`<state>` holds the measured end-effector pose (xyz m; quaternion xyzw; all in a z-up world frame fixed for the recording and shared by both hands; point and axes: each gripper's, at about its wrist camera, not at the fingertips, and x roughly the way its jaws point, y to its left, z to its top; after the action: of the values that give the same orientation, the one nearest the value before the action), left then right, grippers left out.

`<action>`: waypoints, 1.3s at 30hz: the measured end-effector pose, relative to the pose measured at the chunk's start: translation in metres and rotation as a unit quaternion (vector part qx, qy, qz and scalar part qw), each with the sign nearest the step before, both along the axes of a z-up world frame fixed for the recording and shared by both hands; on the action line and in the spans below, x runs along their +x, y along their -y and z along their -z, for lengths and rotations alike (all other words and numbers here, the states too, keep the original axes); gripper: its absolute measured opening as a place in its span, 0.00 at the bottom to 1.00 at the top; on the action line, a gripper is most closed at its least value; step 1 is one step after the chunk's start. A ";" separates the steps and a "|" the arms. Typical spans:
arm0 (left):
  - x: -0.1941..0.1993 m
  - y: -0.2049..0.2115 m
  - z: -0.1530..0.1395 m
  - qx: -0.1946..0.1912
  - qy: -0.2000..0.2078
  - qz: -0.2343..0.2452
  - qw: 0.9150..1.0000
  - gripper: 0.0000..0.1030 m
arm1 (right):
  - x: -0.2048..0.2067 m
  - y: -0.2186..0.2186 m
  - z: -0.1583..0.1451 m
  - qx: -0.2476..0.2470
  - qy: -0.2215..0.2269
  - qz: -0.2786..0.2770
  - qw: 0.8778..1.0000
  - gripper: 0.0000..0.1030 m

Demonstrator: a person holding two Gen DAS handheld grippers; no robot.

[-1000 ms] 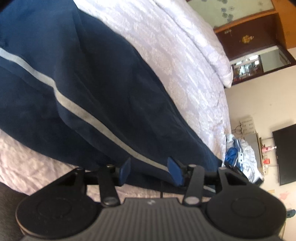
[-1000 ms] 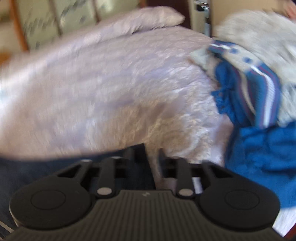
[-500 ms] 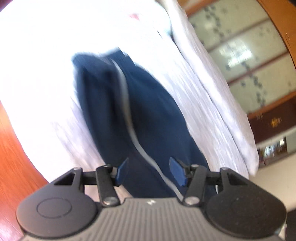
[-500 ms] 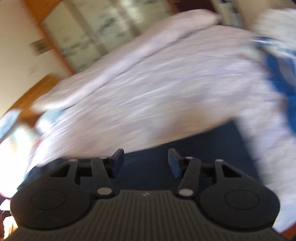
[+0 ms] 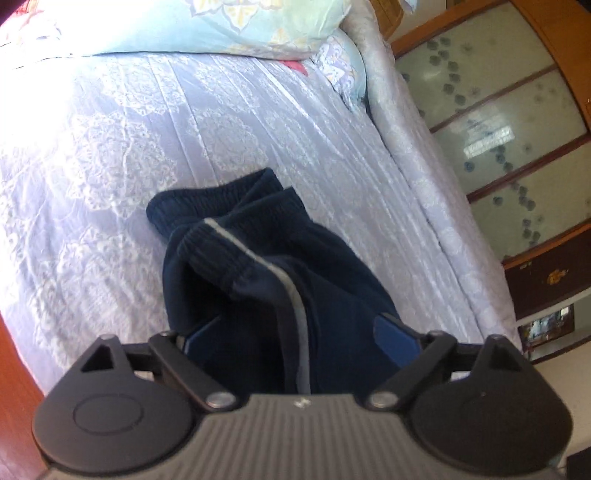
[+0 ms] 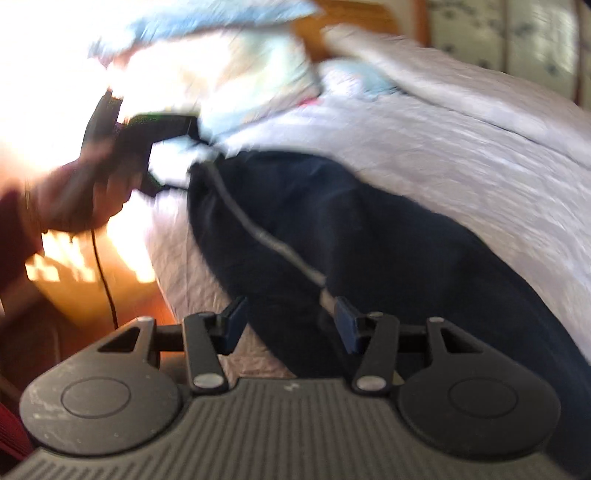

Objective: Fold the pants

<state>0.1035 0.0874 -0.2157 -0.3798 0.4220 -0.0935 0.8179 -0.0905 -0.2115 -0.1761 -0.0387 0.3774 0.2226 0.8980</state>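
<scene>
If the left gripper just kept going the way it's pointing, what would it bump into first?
Most likely the navy pants. The left gripper, its jaws opening, already has that fabric between them. Beyond lies the lilac bedspread.

Bright daylight, fisheye-bent edges; right view motion-blurred (glare upper left)

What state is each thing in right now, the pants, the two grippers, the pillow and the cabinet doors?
pants: bunched on the bed, waistband end rumpled
left gripper: jaws opening wide, pants fabric between them, not pinched
right gripper: open, over the pants edge
pillow: lying at the bed's head
cabinet doors: closed
</scene>
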 end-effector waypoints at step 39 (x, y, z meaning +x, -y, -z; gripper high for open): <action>0.004 -0.015 0.002 0.068 0.000 -0.006 0.998 0.52 | 0.029 0.010 0.053 -0.002 -0.105 0.037 0.994 0.19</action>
<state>0.1076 0.1024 -0.2176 -0.3261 0.4252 -0.0595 0.8422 -0.0615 -0.2218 -0.2289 -0.0025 0.4715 0.1910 0.8609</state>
